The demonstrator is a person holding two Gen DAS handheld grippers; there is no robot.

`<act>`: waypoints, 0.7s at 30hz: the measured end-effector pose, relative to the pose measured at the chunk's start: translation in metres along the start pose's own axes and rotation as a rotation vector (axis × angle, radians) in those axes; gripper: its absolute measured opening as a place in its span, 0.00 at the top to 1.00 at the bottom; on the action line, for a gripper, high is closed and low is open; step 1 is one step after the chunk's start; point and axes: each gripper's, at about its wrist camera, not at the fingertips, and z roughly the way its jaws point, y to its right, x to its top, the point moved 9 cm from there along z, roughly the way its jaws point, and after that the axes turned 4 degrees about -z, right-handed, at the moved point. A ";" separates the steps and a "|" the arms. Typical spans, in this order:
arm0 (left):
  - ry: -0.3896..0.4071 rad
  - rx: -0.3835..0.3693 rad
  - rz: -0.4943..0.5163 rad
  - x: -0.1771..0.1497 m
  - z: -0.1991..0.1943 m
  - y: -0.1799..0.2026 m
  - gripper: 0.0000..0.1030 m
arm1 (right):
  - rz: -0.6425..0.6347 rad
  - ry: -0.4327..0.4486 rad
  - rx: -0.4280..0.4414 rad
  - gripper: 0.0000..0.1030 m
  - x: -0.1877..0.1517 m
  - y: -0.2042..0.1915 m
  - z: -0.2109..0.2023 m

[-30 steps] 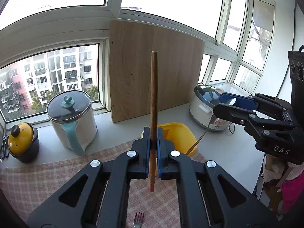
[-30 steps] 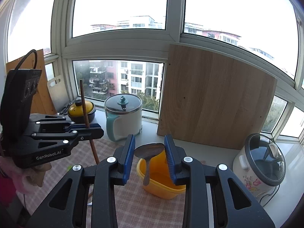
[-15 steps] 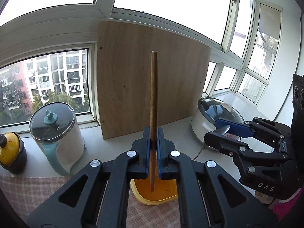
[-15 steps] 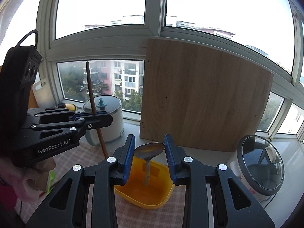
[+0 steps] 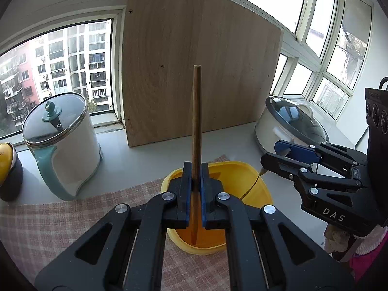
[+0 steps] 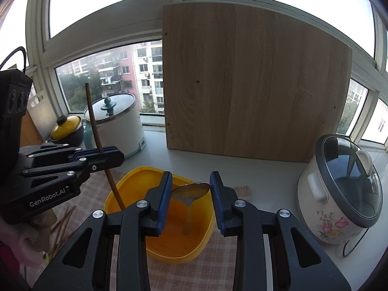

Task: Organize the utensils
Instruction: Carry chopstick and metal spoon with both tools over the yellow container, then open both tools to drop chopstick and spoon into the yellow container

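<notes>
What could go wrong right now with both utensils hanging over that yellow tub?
The chopstick is pinched low on its length in the left gripper, so most of it stands above the jaws; released, it may tip over the yellow tub rim. The spoon is held by its bowl edges in the right gripper, a grip that could slip. The two grippers work close together and could collide.

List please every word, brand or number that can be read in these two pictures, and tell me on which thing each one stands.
"GenRobot.AI": white letters on the side of the left gripper, seen from the right wrist.
"DAS": white letters on the side of the right gripper, seen from the left wrist.
Black camera box above the right gripper: a faint embossed mark on its top edge, too small to read.
No other text is readable.
</notes>
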 end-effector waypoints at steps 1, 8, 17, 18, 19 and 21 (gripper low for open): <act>-0.003 0.002 0.000 -0.001 0.001 -0.001 0.96 | 0.007 -0.005 0.001 0.71 -0.002 0.002 0.002; -0.026 0.011 0.024 -0.006 -0.002 0.001 0.94 | 0.016 -0.022 0.001 0.70 -0.006 0.005 0.002; -0.007 0.018 0.035 -0.009 -0.030 -0.003 0.62 | 0.041 0.006 -0.031 0.43 -0.004 0.005 -0.021; -0.005 0.018 0.036 -0.009 -0.033 -0.004 0.62 | 0.041 0.007 -0.035 0.43 -0.004 0.003 -0.023; -0.002 0.018 0.037 -0.009 -0.038 -0.005 0.62 | 0.043 0.008 -0.039 0.43 -0.005 0.001 -0.026; 0.000 0.018 0.040 -0.010 -0.047 -0.008 0.62 | 0.048 0.008 -0.049 0.43 -0.007 -0.002 -0.033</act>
